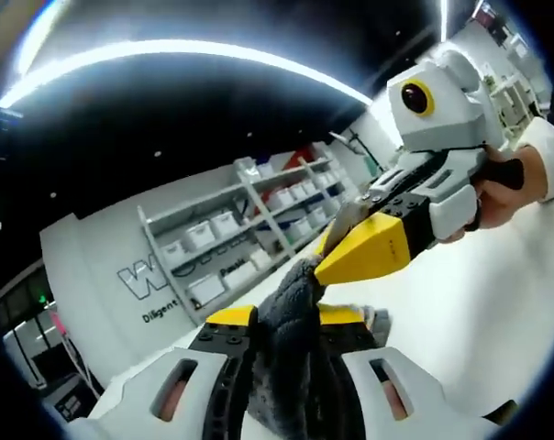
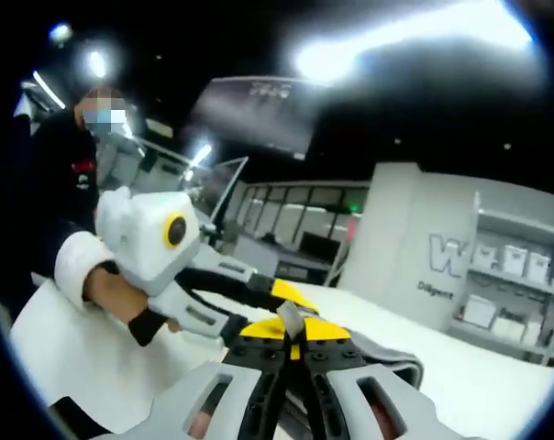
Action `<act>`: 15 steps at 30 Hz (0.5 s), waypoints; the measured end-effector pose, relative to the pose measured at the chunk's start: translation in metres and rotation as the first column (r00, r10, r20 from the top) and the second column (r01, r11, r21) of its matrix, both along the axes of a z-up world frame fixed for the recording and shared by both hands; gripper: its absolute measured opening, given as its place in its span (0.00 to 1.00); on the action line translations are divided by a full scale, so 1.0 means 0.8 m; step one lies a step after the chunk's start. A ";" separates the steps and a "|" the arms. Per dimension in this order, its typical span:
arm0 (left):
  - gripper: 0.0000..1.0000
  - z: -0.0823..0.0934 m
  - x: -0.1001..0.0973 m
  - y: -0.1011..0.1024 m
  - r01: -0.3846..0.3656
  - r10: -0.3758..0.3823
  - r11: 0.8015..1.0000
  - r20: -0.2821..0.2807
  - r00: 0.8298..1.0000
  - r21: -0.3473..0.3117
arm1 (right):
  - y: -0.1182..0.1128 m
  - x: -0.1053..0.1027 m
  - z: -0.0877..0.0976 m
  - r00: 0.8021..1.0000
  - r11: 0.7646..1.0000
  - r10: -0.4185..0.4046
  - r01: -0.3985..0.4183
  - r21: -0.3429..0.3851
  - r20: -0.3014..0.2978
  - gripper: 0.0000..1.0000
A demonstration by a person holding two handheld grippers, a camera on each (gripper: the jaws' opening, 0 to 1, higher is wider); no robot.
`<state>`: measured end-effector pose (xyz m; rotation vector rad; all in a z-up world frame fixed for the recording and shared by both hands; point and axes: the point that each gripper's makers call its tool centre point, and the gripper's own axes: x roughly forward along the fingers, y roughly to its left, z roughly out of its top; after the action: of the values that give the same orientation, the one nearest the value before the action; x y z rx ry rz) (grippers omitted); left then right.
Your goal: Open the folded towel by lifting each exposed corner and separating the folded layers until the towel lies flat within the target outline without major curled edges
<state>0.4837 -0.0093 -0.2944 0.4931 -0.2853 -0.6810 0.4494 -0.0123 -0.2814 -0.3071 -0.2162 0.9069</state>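
In the left gripper view, the left gripper point(image 1: 286, 316) is clamped on the fuzzy grey cloth towel point(image 1: 291, 348), the right gripper point(image 1: 337, 243) pinching its raised edge. In the right gripper view, the right gripper point(image 2: 291, 332) is closed on the towel point(image 2: 378, 353) above the white table point(image 2: 470, 385), the left gripper point(image 2: 282, 293) alongside.

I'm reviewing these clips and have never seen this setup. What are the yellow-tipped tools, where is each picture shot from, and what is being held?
No robot here: a person holds a hand-operated gripper in each hand, and a fisheye camera rides on each one, looking along its jaws.

In the left gripper view, the left gripper rises from the bottom, shut on a grey towel. The right gripper comes in from the right, held by the person's hand, its yellow tip at the same bunch of towel.

In the right gripper view, the right gripper appears shut on the towel, which trails onto the white table. The left gripper enters from the left. Shelves with bins stand behind.
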 end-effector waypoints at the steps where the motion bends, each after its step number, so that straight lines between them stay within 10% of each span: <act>1: 0.21 0.000 0.000 0.000 0.003 -0.003 1.000 -0.002 1.000 -0.003 | -0.001 0.000 0.000 1.000 1.000 0.000 0.000 -0.002 0.001 0.00; 15: 0.09 0.006 0.000 0.002 0.014 -0.014 1.000 -0.010 1.000 -0.012 | -0.025 0.014 0.005 0.998 0.998 -0.062 0.062 0.006 0.023 0.06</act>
<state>0.4837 -0.0076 -0.2899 0.4766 -0.2834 -0.6952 0.4606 -0.0327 -0.2772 -0.3181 -0.2289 0.8420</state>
